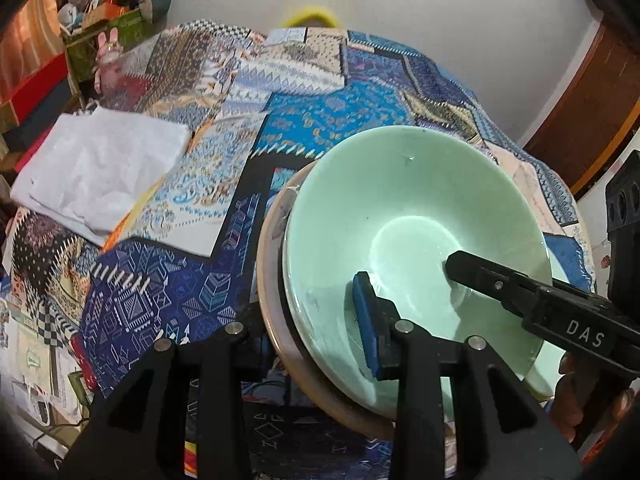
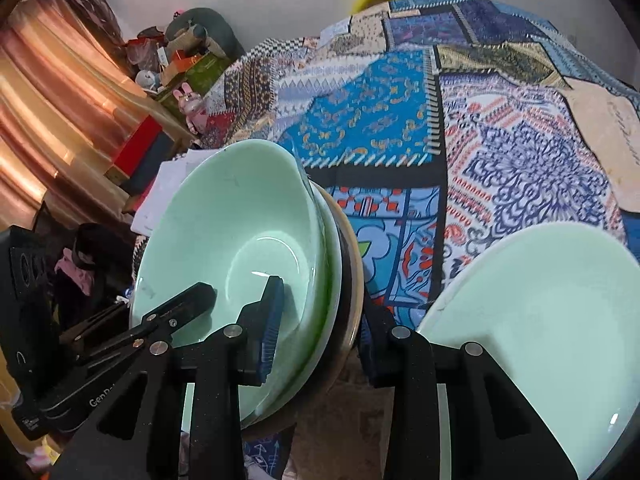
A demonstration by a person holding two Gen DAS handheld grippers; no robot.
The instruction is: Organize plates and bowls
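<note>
L fingers: left gripper (image 1: 312, 320) closed on the near rim of the stack. Blue-padded finger is inside the bowl (image 1: 400, 208), the other goes under the rim on the outside, tip hidden.

R fingers: right gripper (image 2: 324, 312), same grip from the opposite side. Padded finger sits on the bowl's inner wall, the other behind and under the stack. Gap is narrow and the rims fill it. One R finger also shows in the left wrist view, tip near the bowl's centre, with a hand (image 1: 576, 392) behind it.

Stack, top to bottom: pale green bowl, green plate (image 2: 332, 280), tan plate (image 1: 268, 280). Nested, rims roughly parallel. Bowl sits off-centre, so a crescent of the tan rim is exposed on the left in the left wrist view.

Orientation: all round, so no long axis as such. Stack axis runs through the bowl's centre, mouth up and facing the left cam. Right cam sees it nearly edge-on, mouth toward the L gripper.

Location: at the near edge of the bench (image 1: 560, 200), over the patchwork cloth (image 1: 320, 120). Can't tell if the tan plate touches the cloth.

Other: second green dish (image 2: 560, 320) just right of the R fingers, apart from the stack. White sheet (image 1: 100, 168) far left on the cloth.
</note>
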